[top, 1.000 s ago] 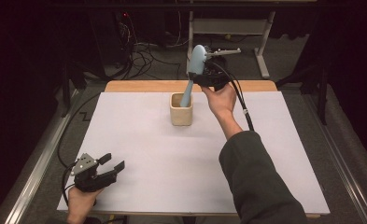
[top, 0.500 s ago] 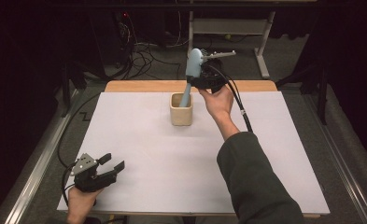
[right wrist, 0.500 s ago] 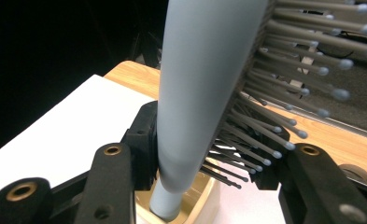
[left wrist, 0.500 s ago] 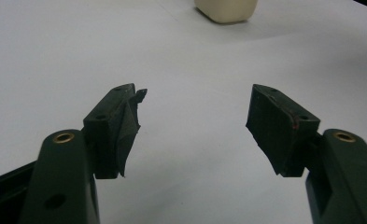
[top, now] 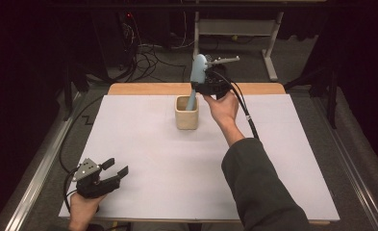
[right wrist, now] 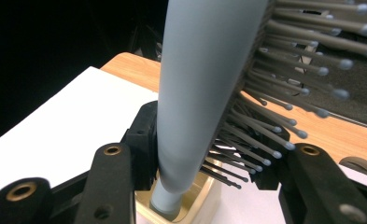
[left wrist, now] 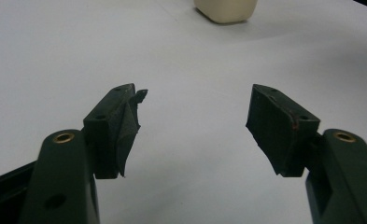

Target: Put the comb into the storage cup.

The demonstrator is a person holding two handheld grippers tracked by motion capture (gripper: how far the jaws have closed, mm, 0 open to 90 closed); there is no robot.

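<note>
At the far middle of the desk [top: 143, 144], near its bare wooden back edge, stands a small cream-coloured holder [top: 186, 115] with squared walls, rounded corners and a smooth matt finish. A pale blue hairbrush [top: 196, 77] rises from it, handle end down inside the holder and head up, tilted slightly. Its body is smooth, rounded plastic that narrows toward the handle; in the right gripper view the hairbrush [right wrist: 204, 88] shows rows of thin grey pins with small ball tips sticking out to one side, above the rim of the holder [right wrist: 204, 205].

The right tongs [top: 201, 88] are closed on the lower part of the brush head, one black pad against the smooth back, the other on the bristle side. The right tongs [right wrist: 209, 158] are matt black plastic with brass-coloured rivets at the joints.

Near the front left corner of the desk, the left tongs [top: 115, 168] rest in the person's hand, jaws spread wide with nothing between them. In the left gripper view the left tongs [left wrist: 195, 126] show blocky black pads, the one on the left with a torn, ragged rubber facing. The desk top is a plain white, slightly matt sheet. No writing or brand mark can be read anywhere.
</note>
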